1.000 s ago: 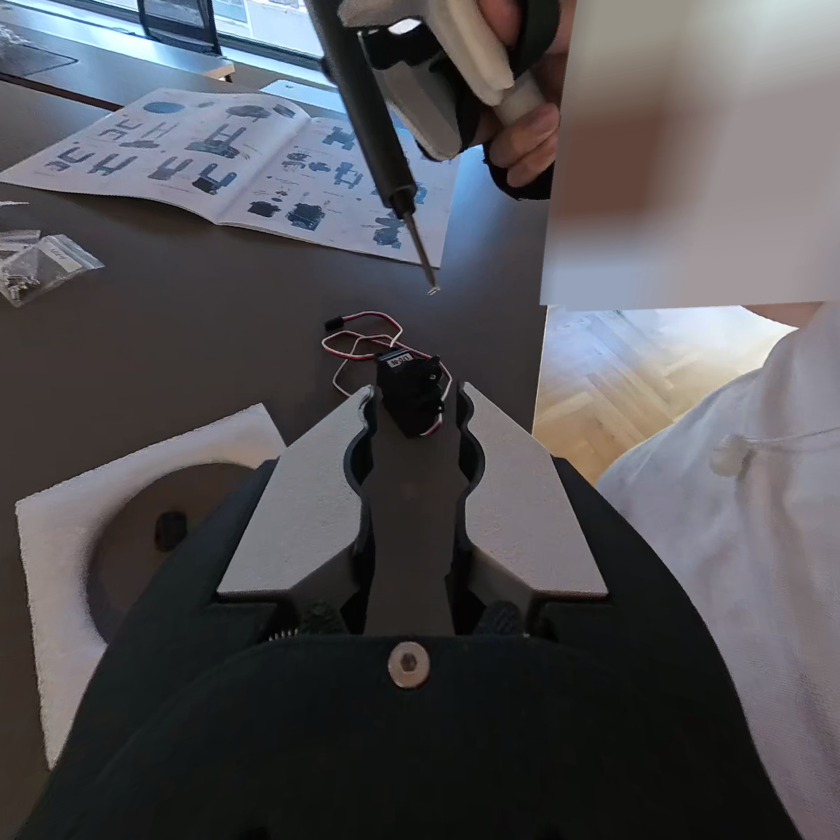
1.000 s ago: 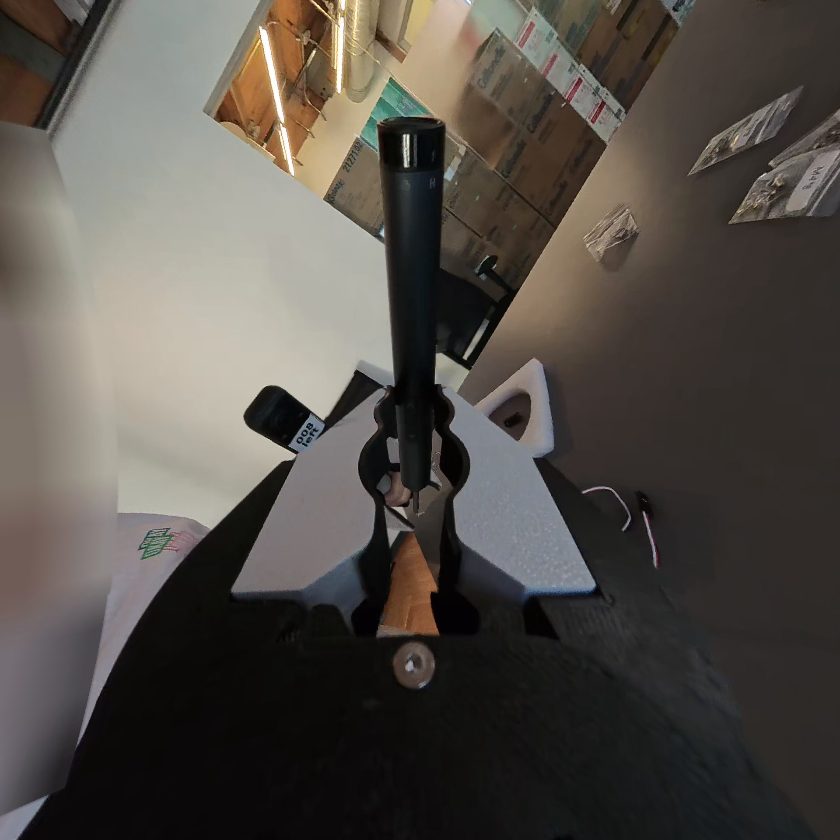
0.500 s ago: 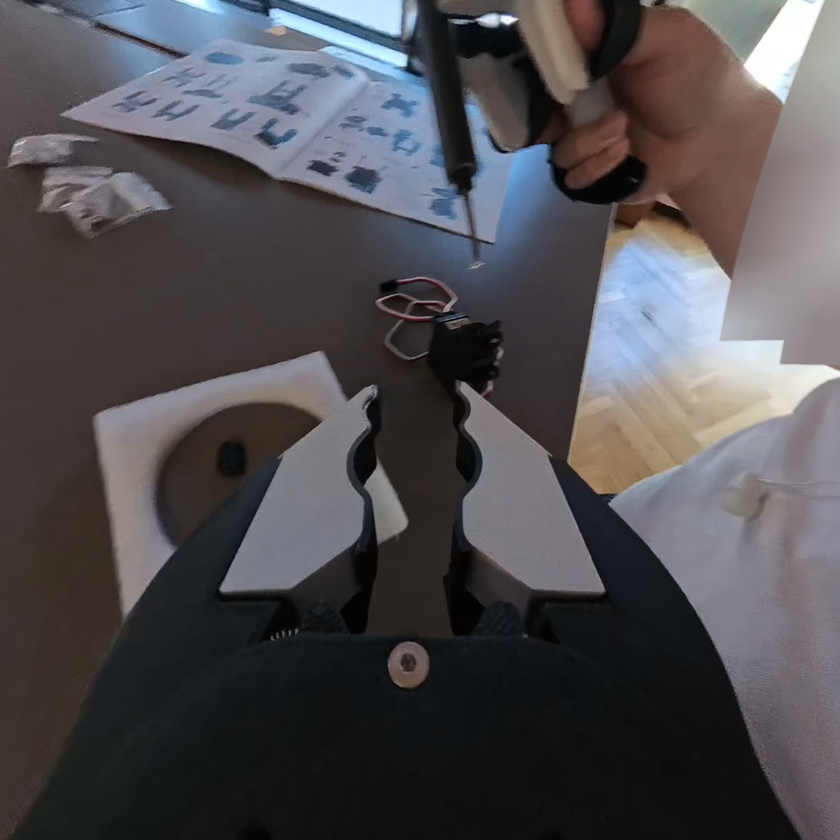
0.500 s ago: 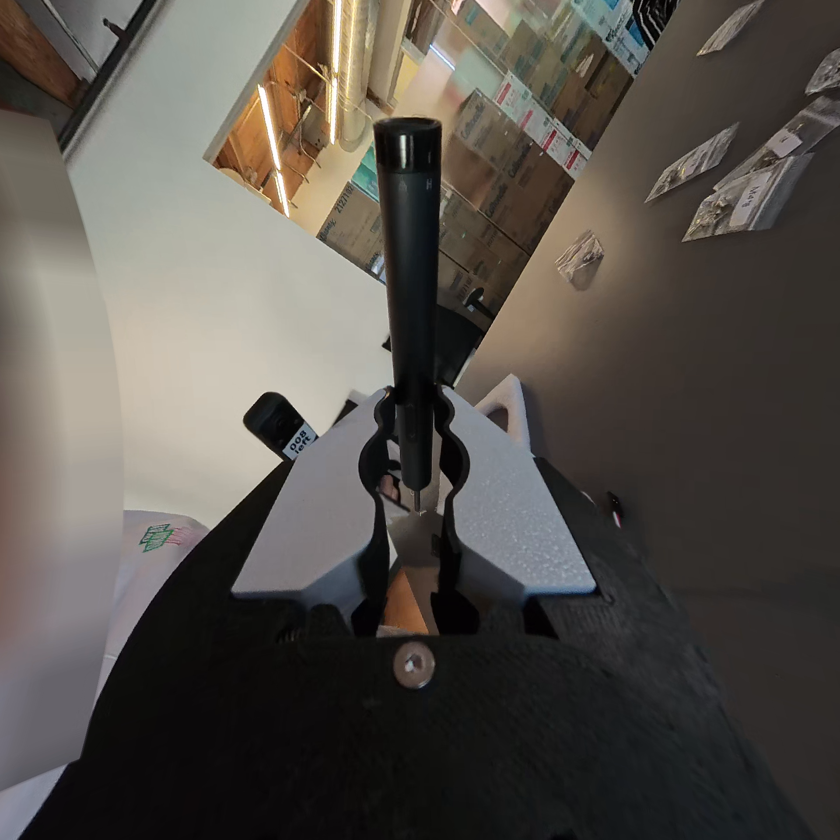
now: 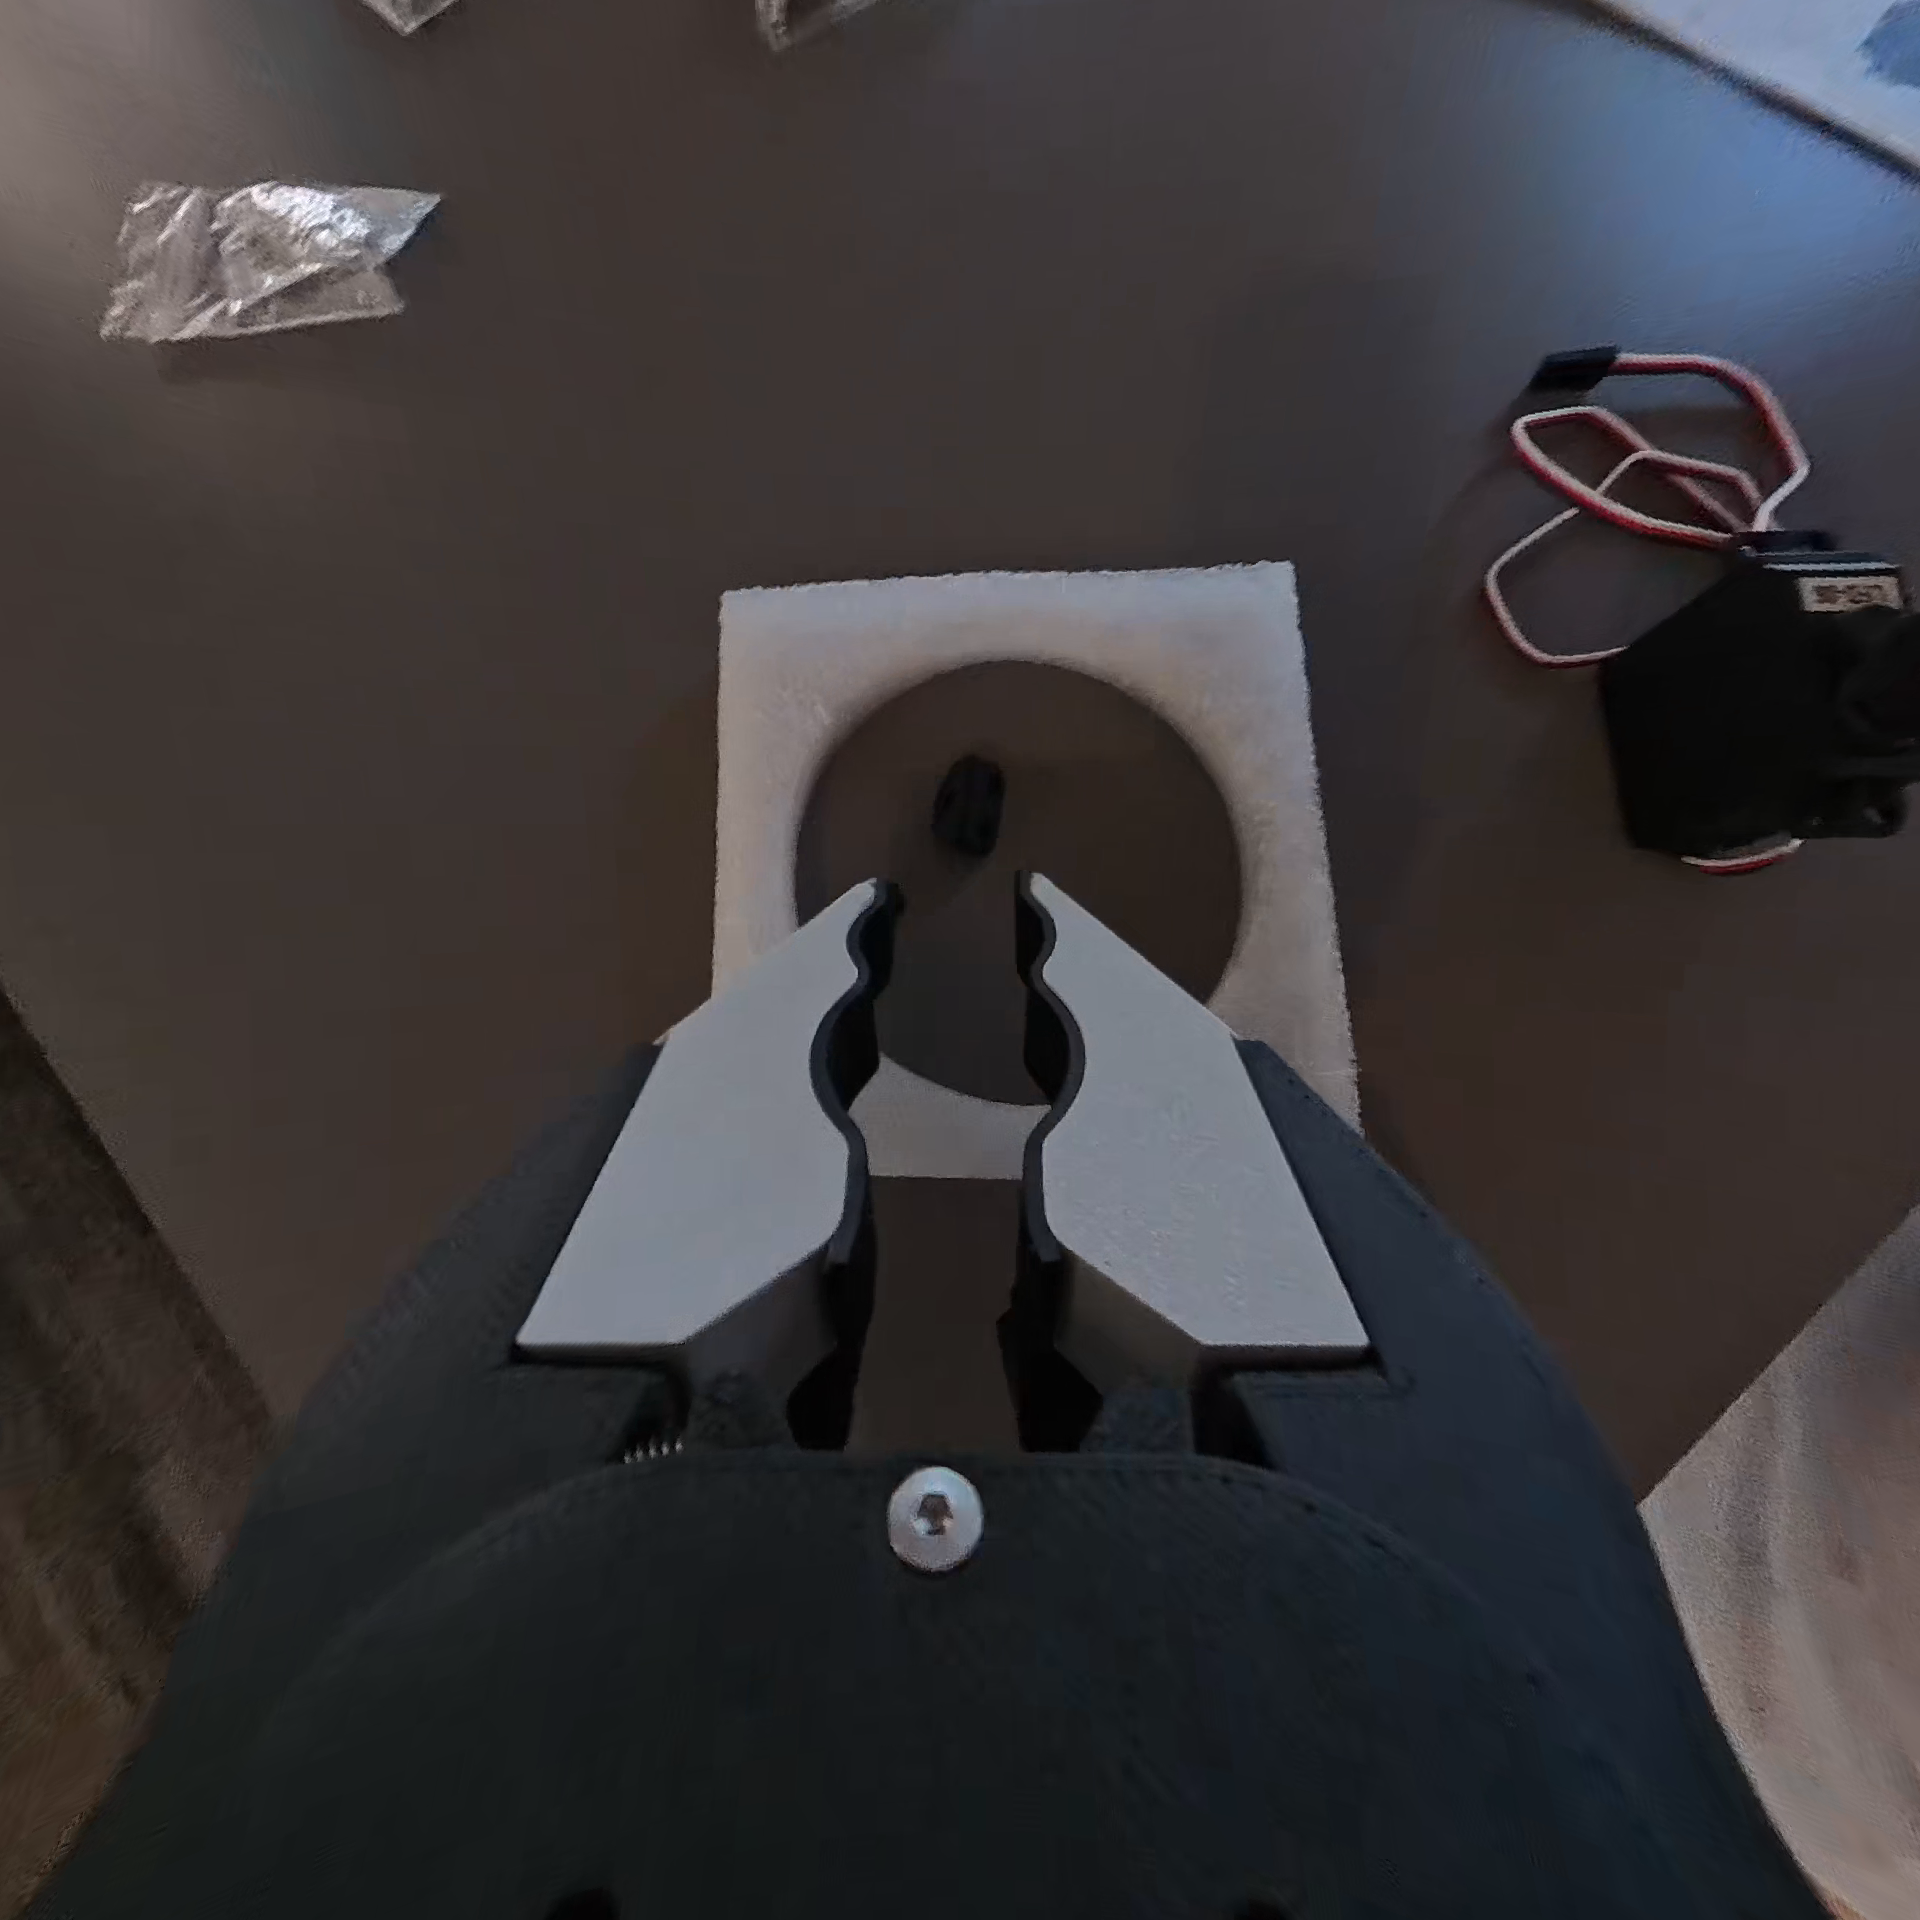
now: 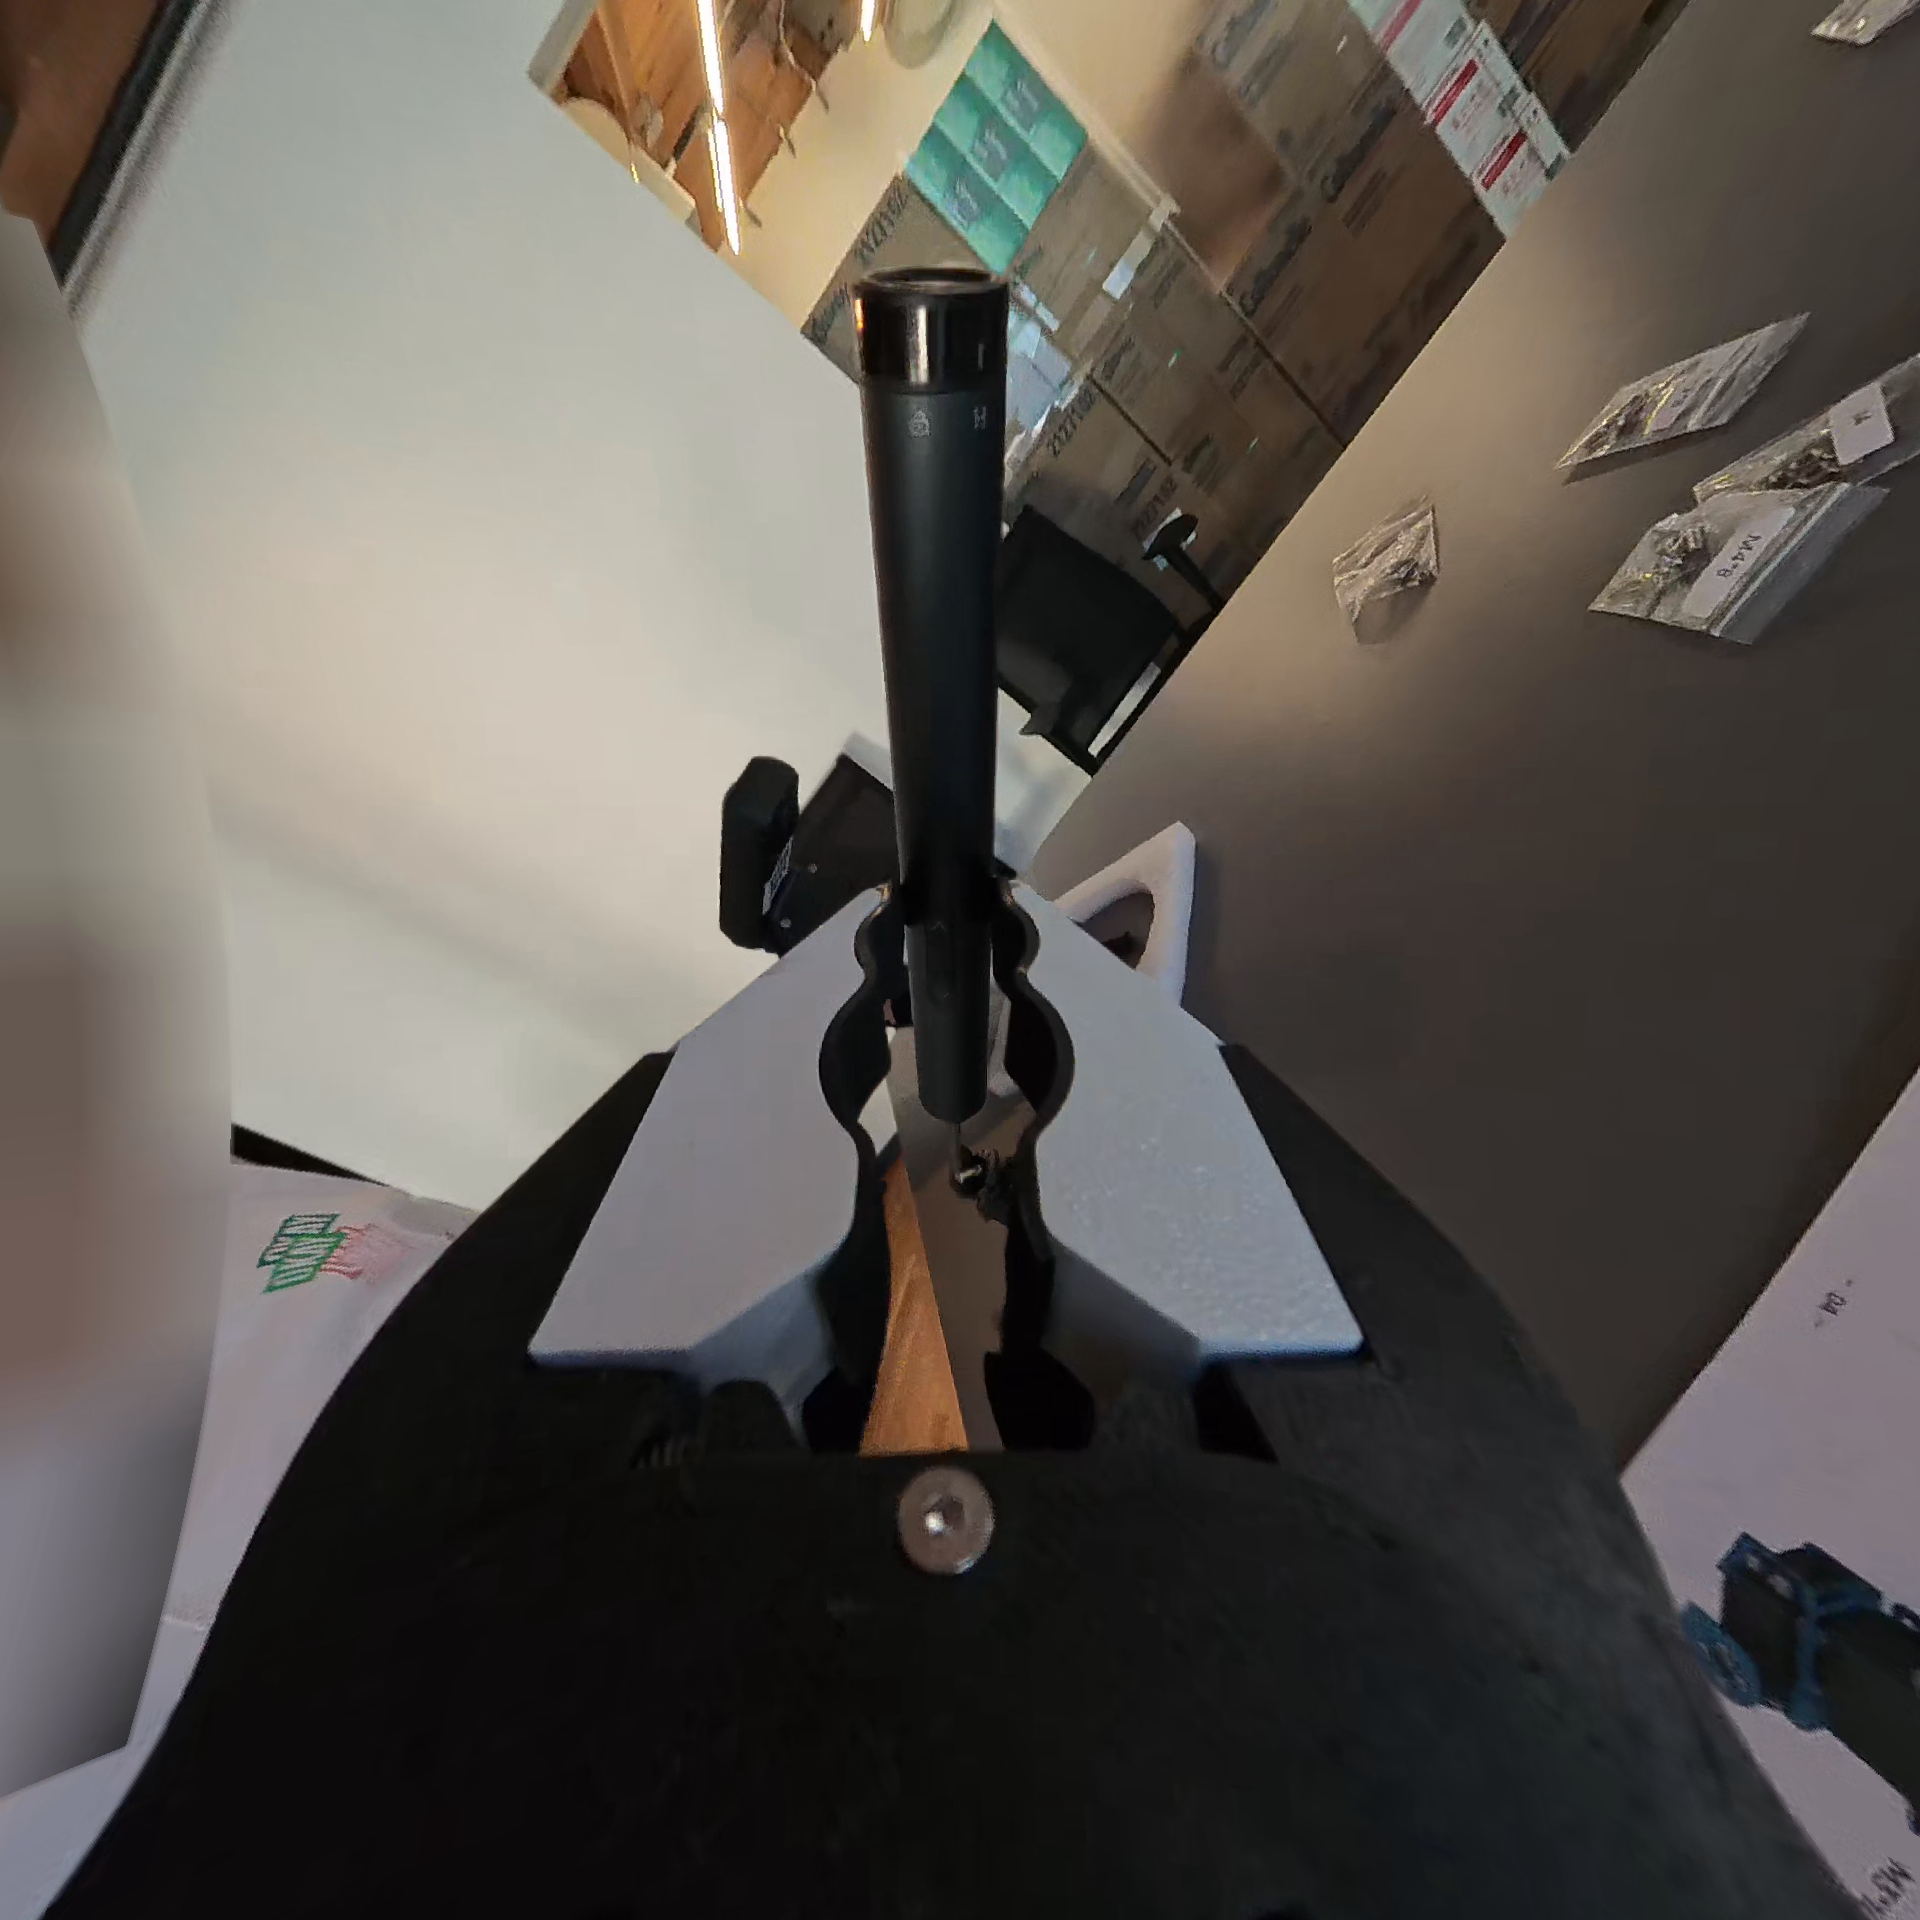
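So the small black part point(image 5: 966, 818) sits just above centre in the left wrist view, lying on the desk point(image 5: 623, 436) inside the round cutout of the white foam square point(image 5: 1262, 665). It's right ahead of our left gripper point(image 5: 956, 894), just past the tips and lined up with the gap. Those jaws are spread and hold nothing. We can't tell its long axis, too blurry.

Off to the right edge there's the black motor point(image 5: 1756, 727) with its red and white wire point(image 5: 1621, 468), and a clear plastic bag point(image 5: 260, 260) upper left.

Our right gripper point(image 6: 940, 904) is farther off, jaws pinching a black screwdriver point(image 6: 935, 623) that points up the middle of the frame.
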Motion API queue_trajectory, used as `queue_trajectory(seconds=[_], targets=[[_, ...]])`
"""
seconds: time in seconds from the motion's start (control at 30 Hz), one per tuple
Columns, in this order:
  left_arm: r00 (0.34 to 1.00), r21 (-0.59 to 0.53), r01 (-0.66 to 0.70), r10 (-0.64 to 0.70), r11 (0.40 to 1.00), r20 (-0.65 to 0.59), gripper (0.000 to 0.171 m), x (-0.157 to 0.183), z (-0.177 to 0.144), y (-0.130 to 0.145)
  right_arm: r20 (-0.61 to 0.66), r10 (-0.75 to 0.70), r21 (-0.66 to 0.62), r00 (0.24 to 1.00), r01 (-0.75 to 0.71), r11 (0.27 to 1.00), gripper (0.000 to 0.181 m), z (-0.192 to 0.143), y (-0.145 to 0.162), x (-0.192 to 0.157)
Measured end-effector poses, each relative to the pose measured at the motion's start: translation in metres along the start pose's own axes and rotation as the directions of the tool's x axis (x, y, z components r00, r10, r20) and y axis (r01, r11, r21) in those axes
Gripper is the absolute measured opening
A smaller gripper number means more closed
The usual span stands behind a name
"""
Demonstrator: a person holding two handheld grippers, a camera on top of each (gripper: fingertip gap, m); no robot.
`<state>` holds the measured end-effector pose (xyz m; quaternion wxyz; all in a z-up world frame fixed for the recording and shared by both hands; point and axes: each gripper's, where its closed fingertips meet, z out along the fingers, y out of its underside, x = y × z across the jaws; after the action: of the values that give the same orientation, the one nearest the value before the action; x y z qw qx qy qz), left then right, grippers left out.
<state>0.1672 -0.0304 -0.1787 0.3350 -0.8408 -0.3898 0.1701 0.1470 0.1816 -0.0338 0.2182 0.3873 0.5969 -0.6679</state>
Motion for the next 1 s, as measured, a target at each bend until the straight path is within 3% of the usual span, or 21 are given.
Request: queue_trajectory(seconds=[0.17,0.27,0.37,0.53,0.7,0.83,1.0], targets=[[0.995,-0.001,0.06,-0.06,0.998,-0.084,0.02,0.002,0.001,-0.008,0.023,0.005,-0.031,1.0,-0.004,1.0,0.015,0.0,0.003,0.002],[0.981,-0.002,-0.1,0.098,0.995,-0.165,0.026,0.002,0.01,-0.015,0.017,0.017,-0.004,1.0,-0.017,1.0,0.015,0.002,0.001,0.005],[0.959,-0.113,-0.234,0.21,0.966,-0.192,0.029,-0.002,0.02,-0.008,0.022,0.037,-0.007,0.999,-0.037,0.999,0.015,0.003,0.003,0.005],[0.95,-0.146,-0.265,0.232,0.953,-0.21,0.012,0.002,0.024,-0.009,-0.017,-0.015,-0.014,1.0,0.015,1.0,0.015,0.005,0.004,0.005],[0.927,-0.135,-0.369,0.353,0.919,-0.13,0.012,0.003,0.02,-0.006,-0.011,-0.025,-0.022,1.0,0.024,0.999,0.015,0.008,0.005,0.003],[0.929,-0.062,-0.367,0.363,0.928,-0.069,0.012,0.009,0.012,-0.017,-0.03,-0.034,-0.017,0.999,0.033,0.999,0.015,0.006,0.004,0.009],[0.903,0.145,-0.379,0.399,0.914,-0.156,0.011,0.062,0.004,-0.064,-0.043,-0.004,-0.009,0.999,0.003,1.0,0.015,0.0,0.005,0.019]])
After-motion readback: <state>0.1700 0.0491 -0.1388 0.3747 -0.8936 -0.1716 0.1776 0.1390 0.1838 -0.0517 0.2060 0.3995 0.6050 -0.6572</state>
